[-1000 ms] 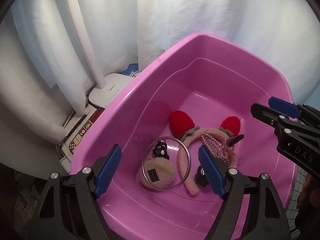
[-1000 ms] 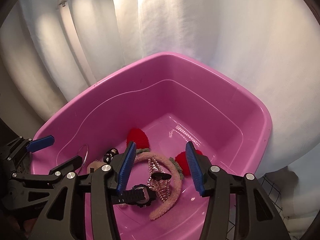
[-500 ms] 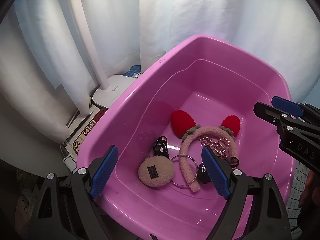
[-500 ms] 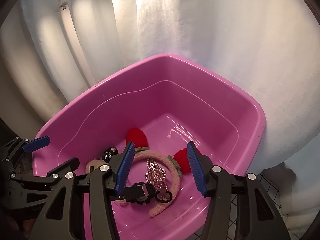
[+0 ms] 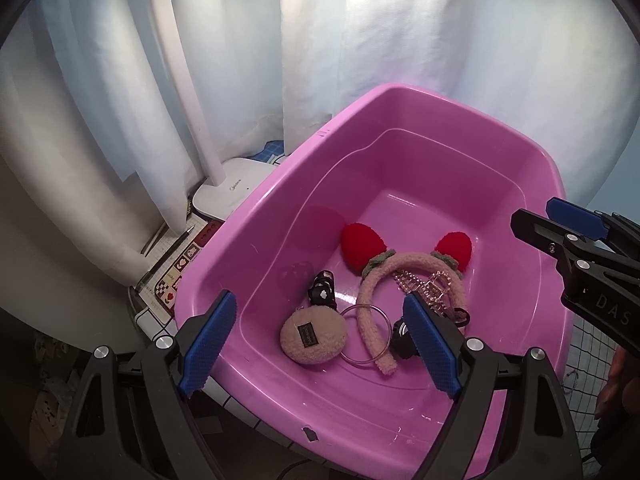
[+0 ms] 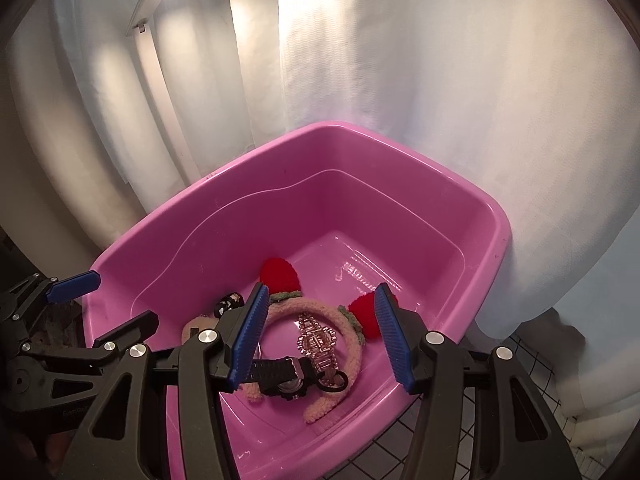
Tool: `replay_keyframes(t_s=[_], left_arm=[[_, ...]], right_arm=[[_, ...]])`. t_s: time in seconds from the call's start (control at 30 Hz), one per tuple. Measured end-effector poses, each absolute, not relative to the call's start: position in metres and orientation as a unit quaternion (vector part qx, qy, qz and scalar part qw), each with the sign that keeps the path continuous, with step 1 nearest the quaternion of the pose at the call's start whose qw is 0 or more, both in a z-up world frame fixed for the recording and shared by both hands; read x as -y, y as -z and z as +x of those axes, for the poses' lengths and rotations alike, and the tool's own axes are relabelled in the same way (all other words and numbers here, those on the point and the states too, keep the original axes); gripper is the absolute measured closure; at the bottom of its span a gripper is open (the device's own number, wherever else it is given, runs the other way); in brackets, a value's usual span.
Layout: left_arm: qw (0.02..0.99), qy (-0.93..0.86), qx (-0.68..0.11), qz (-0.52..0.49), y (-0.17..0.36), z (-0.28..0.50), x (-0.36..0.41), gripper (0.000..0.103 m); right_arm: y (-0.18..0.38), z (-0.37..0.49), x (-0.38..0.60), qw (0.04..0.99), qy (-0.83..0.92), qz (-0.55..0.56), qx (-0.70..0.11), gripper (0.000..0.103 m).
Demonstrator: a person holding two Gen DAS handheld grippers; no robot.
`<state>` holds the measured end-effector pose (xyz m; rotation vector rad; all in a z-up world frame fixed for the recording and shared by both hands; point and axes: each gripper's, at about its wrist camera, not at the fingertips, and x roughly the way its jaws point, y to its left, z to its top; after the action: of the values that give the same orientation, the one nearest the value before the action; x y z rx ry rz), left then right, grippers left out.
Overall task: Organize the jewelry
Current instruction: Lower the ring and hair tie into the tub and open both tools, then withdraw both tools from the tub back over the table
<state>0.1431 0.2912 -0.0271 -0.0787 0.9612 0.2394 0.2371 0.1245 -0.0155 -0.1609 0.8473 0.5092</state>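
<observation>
Every piece in view already lies in the pink tub (image 5: 280,184), gathered at the lower middle of both views, so the collecting looks largely done; whether more waits outside cannot be told. Counted: one fuzzy headband (image 5: 404,268) with two red ears, one beige pouch (image 5: 314,336), one metal ring (image 5: 366,336), one black watch (image 6: 286,376), one rhinestone clip (image 6: 316,336), one small black charm (image 5: 322,292). The left gripper (image 5: 320,346) hangs with jaws wide apart and empty. The right gripper (image 6: 320,338) has jaws apart, gripping nothing.
</observation>
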Motion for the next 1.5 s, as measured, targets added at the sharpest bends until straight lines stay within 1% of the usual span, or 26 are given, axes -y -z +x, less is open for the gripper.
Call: replay_keyframes(t_s=[0.17, 0.4, 0.5, 0.6, 0.7, 0.77, 0.93, 1.03, 1.2, 1.33, 1.5], left_arm=[[0.892, -0.110, -0.439, -0.019, 0.016, 0.131, -0.282, 0.019], [0.912, -0.068, -0.404, -0.018, 0.006, 0.116, -0.265, 0.017], [0.916, -0.044, -0.399, -0.027, 0.003, 0.110, -0.255, 0.017], [0.921, -0.029, -0.389, -0.020, -0.003, 0.102, -0.238, 0.016], [0.925, -0.006, -0.380, -0.016, -0.009, 0.093, -0.217, 0.016], [0.927, 0.015, -0.374, -0.014, -0.012, 0.087, -0.201, 0.015], [0.933, 0.064, -0.355, 0.002, -0.016, 0.070, -0.151, 0.011], [0.929, 0.087, -0.360, 0.012, -0.013, 0.063, -0.119, 0.010], [0.917, 0.109, -0.384, 0.013, 0.003, 0.064, -0.078, 0.010], [0.907, 0.102, -0.409, 0.014, 0.026, 0.073, -0.055, 0.010], [0.901, 0.101, -0.420, 0.026, 0.057, 0.090, -0.029, 0.010]], right_arm=[[0.006, 0.212, -0.106, 0.895, -0.231, -0.059, -0.377, 0.047], [-0.006, 0.146, -0.064, 0.932, -0.183, -0.027, -0.310, 0.044], [-0.011, 0.120, -0.046, 0.942, -0.163, -0.018, -0.293, 0.040], [-0.013, 0.095, -0.026, 0.948, -0.139, -0.011, -0.285, 0.039], [-0.011, 0.072, -0.003, 0.951, -0.114, 0.003, -0.287, 0.039], [-0.007, 0.056, 0.015, 0.953, -0.090, 0.011, -0.288, 0.037], [0.010, 0.023, 0.067, 0.951, -0.039, 0.034, -0.305, 0.036], [0.021, 0.007, 0.096, 0.947, -0.008, 0.049, -0.318, 0.036], [0.045, -0.009, 0.130, 0.938, 0.018, 0.068, -0.339, 0.036], [0.074, -0.010, 0.148, 0.927, 0.029, 0.087, -0.365, 0.036], [0.115, 0.002, 0.157, 0.913, 0.051, 0.103, -0.392, 0.036]])
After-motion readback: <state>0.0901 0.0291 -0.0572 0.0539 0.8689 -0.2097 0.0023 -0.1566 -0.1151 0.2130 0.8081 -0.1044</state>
